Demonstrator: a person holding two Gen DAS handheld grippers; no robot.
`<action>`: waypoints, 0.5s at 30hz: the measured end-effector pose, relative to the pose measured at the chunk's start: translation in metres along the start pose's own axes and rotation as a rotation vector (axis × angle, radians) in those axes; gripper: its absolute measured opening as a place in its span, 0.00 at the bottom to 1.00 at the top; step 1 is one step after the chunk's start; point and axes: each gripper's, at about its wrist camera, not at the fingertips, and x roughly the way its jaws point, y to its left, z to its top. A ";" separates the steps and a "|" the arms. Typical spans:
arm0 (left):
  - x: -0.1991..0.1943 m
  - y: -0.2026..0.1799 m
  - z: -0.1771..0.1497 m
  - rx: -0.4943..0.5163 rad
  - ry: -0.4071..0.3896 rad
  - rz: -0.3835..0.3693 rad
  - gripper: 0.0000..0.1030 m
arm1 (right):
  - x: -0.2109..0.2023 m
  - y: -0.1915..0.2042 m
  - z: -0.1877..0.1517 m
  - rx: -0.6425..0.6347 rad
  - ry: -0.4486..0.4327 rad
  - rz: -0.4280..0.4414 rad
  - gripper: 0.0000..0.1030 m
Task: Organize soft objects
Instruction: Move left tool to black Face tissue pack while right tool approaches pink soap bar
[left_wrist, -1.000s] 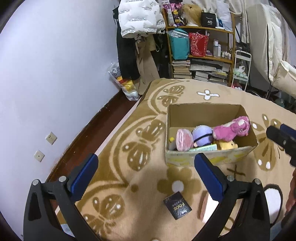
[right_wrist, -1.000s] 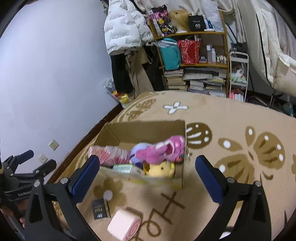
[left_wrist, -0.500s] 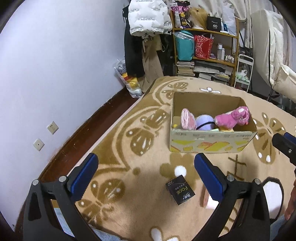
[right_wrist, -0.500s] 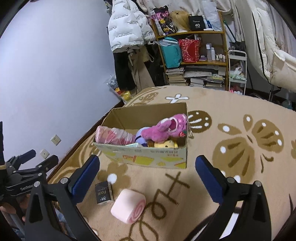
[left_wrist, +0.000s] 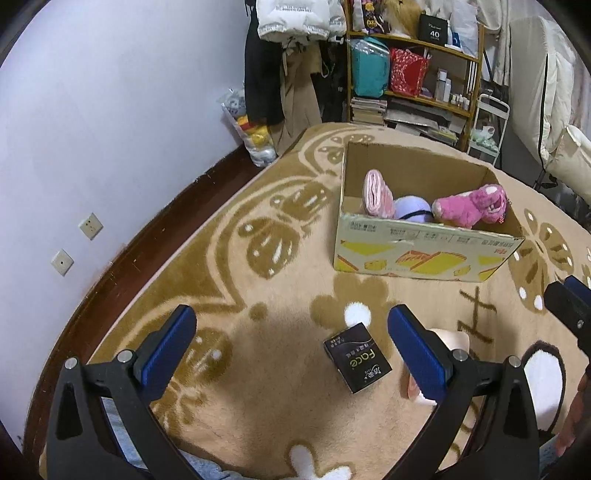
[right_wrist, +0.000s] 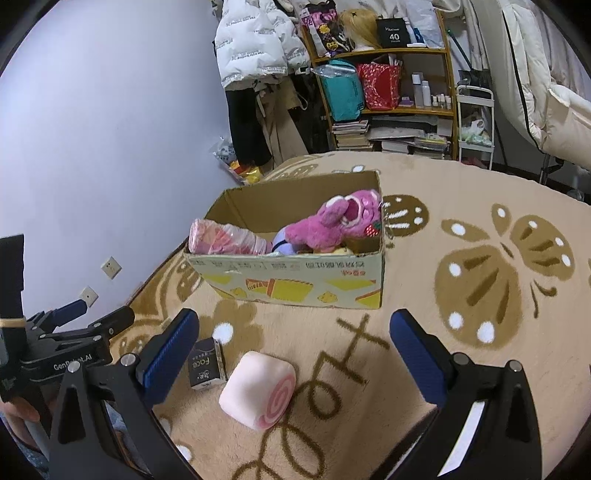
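Note:
A cardboard box (left_wrist: 424, 254) (right_wrist: 295, 284) stands on the carpet, holding a pink plush bear (left_wrist: 469, 205) (right_wrist: 332, 221), a pink wrapped roll (left_wrist: 375, 192) (right_wrist: 225, 240) and a lilac plush (left_wrist: 412, 208). A pink swirl-roll cushion (right_wrist: 258, 389) (left_wrist: 452, 341) lies on the carpet in front of the box, next to a black "Face" tissue pack (left_wrist: 356, 356) (right_wrist: 207, 363). My left gripper (left_wrist: 291, 354) is open and empty above the carpet near the pack. My right gripper (right_wrist: 295, 354) is open and empty just above the cushion.
A patterned beige carpet (left_wrist: 258, 369) covers the floor. A wall with sockets (left_wrist: 90, 225) runs along the left. A cluttered shelf (right_wrist: 388, 92), hanging coats (right_wrist: 258, 44) and a plastic bag (left_wrist: 255, 136) stand behind the box. A white cart (right_wrist: 474, 122) stands at back right.
Both grippers have pulled back from the box and dropped lower, so the box looks farther off and the cushion and tissue pack sit closer to the fingers. Both stayed open.

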 end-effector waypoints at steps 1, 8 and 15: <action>0.003 0.000 0.000 -0.002 0.007 -0.003 0.99 | 0.002 0.001 -0.002 -0.002 0.002 -0.005 1.00; 0.024 -0.006 -0.002 0.007 0.071 -0.025 0.99 | 0.028 -0.001 -0.010 -0.002 0.054 -0.007 1.00; 0.042 -0.010 -0.003 -0.001 0.123 -0.036 0.99 | 0.052 -0.001 -0.021 -0.001 0.118 0.001 1.00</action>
